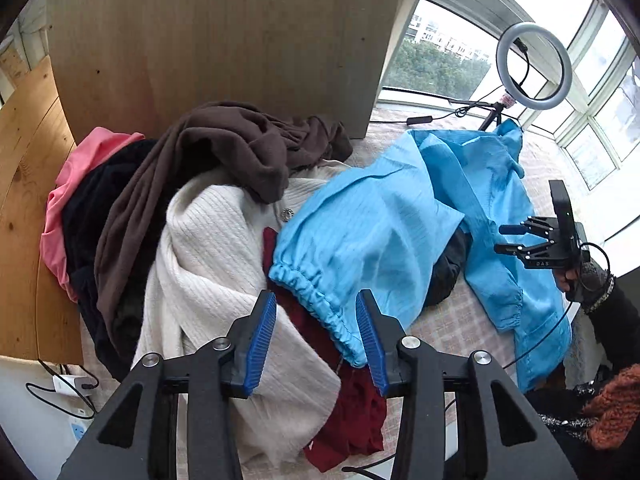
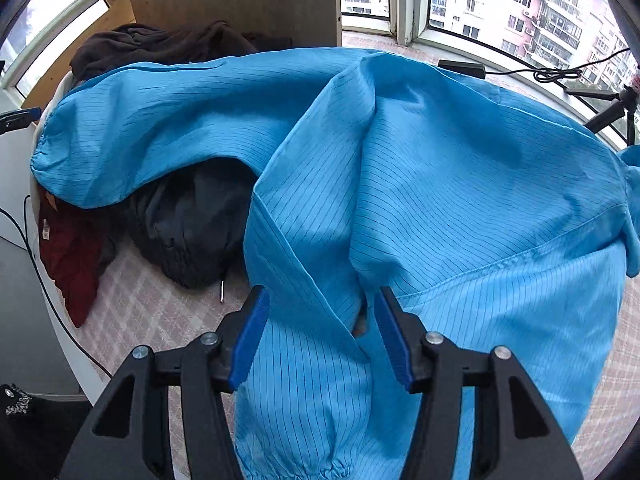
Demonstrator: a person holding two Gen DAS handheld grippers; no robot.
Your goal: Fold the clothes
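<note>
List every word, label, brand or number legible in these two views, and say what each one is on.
"DAS": pale letters on the black body of the right gripper, seen from the left wrist view.
White tag on the dark red garment: too small and blurred to read.
Round metal button on the cream knit cardigan: embossed, unreadable.
Blue striped garment: no print showing.

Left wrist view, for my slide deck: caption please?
Open left gripper nears blue garment's elastic cuff.
</note>
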